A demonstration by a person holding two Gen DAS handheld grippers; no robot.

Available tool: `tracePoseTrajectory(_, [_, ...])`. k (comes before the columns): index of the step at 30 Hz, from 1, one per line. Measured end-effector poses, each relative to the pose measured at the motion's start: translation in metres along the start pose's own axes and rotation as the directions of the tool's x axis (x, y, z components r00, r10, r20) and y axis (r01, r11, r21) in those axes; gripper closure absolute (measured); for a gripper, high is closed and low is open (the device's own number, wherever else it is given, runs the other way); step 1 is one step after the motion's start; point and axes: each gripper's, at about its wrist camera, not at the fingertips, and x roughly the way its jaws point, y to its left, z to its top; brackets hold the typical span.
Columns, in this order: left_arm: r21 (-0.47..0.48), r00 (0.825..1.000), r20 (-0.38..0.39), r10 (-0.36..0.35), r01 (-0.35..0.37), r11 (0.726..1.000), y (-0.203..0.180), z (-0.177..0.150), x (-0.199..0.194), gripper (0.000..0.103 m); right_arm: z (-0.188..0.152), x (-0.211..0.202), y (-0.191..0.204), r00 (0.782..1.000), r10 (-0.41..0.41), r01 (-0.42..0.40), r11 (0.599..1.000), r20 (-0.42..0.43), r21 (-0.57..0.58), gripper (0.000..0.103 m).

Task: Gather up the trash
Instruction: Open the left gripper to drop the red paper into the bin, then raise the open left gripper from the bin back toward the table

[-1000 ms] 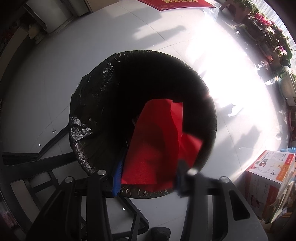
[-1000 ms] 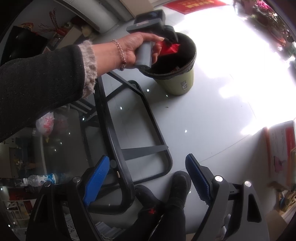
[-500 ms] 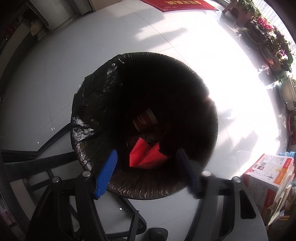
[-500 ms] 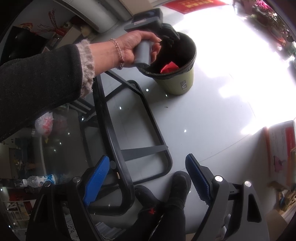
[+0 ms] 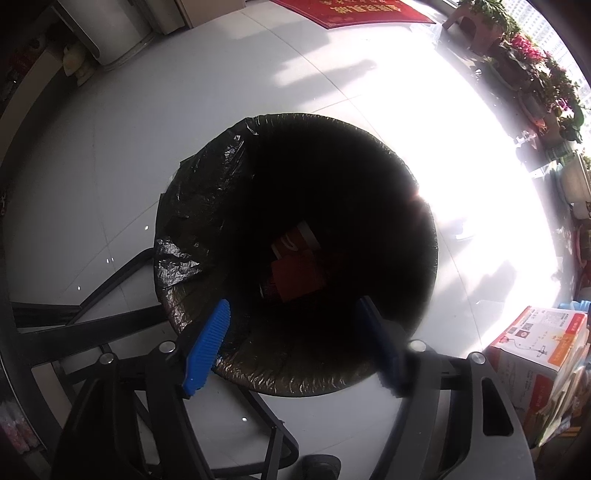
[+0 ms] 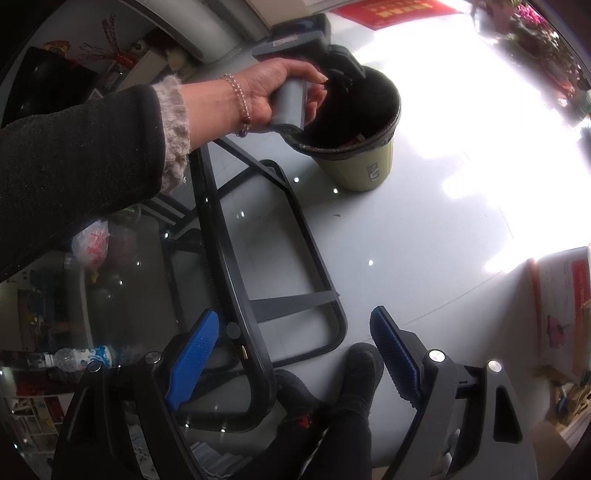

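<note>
My left tongs (image 5: 295, 347) over the lined bin (image 5: 207, 206), jaws just opening, empty, red paper (image 5: 295, 273) inside, my right tongs (image 6: 295, 358) spread wide, empty

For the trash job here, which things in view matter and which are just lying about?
Job:
bin
red paper lying in the bin
left gripper, jaws just opened, nothing between them
right gripper, open and empty

Lying about:
cardboard box
water bottle
red mat
potted flowers
</note>
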Motion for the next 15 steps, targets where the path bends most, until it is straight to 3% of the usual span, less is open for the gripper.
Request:
tracePoseTrajectory(9, [-0.017, 1.0, 0.007, -0.014, 0.014, 1.0, 0.009, -0.003, -0.006, 0.033, -0.001, 0.0, 0.009, 1.0, 0.006, -0.006, 1.0, -0.003, -0.021, 0.022])
tracePoseTrajectory(15, [-0.04, 0.996, 0.066, -0.059, 0.062, 0.997, 0.019, -0.014, -0.038, 0.033, -0.001, -0.002, 0.015, 1.0, 0.0, 0.0, 1.0, -0.004, -0.03, 0.022])
